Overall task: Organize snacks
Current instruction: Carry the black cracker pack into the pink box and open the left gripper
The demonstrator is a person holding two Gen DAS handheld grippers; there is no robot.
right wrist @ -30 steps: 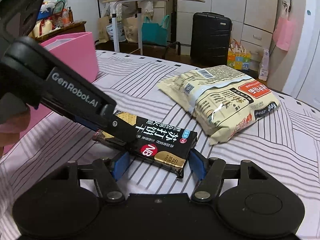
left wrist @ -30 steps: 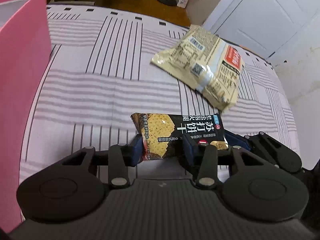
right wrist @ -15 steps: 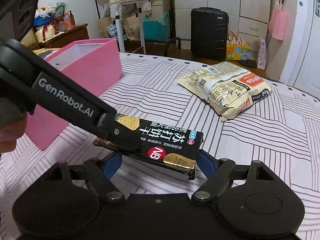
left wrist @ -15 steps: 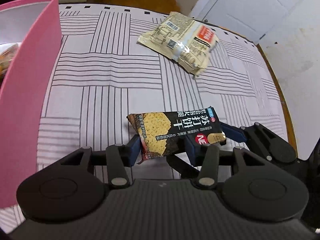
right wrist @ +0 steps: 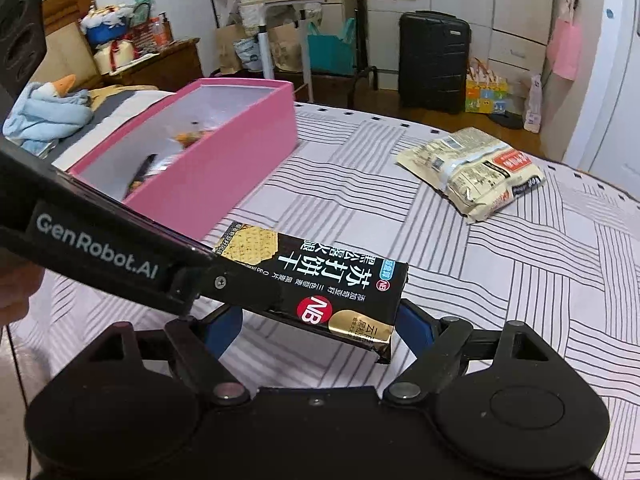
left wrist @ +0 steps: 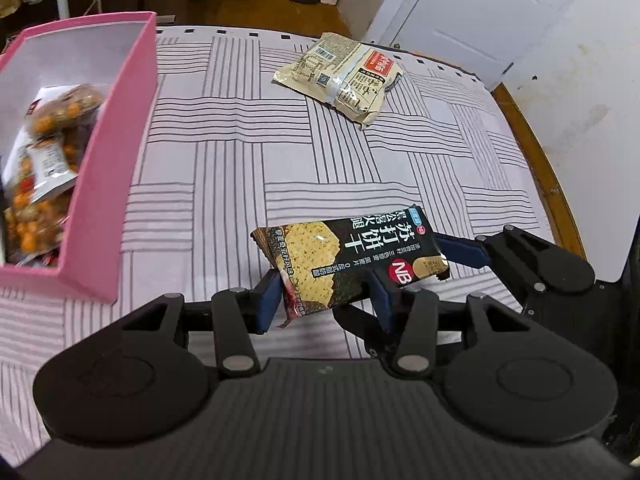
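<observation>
Left wrist view
My left gripper (left wrist: 324, 300): closed narrow on the black cracker packet (left wrist: 352, 260); its blue pads press the packet's short end, and the packet hangs clear of the striped cloth (left wrist: 240, 152).
Packet's place: straight ahead between my fingers, its far end pointing right toward my other tool.
My right gripper (left wrist: 460, 250): just right of the packet's far end; one blue finger reaches toward that end, and from here I cannot tell whether it touches.
Pink box (left wrist: 120, 128): ahead and to my left, well apart from the packet; bags of orange snacks (left wrist: 48, 140) already lie inside.
Beige packet (left wrist: 340, 72): far ahead, flat on the cloth, untouched.

Right wrist view
My right gripper (right wrist: 320, 326): its jaws have just been opening and now stand wide; the packet's (right wrist: 320, 280) end sits between the pads with a gap on each side, so I judge it released.
Left tool: crosses in from my left and carries the packet.
Pink box (right wrist: 224, 160): ahead-left, open top.
Beige packet (right wrist: 472, 168): ahead-right.

Progress
Done: some snacks boxed.
In hand: cracker packet lifted, not yet over the box.
Left: drop it in, then fetch the beige packet.
</observation>
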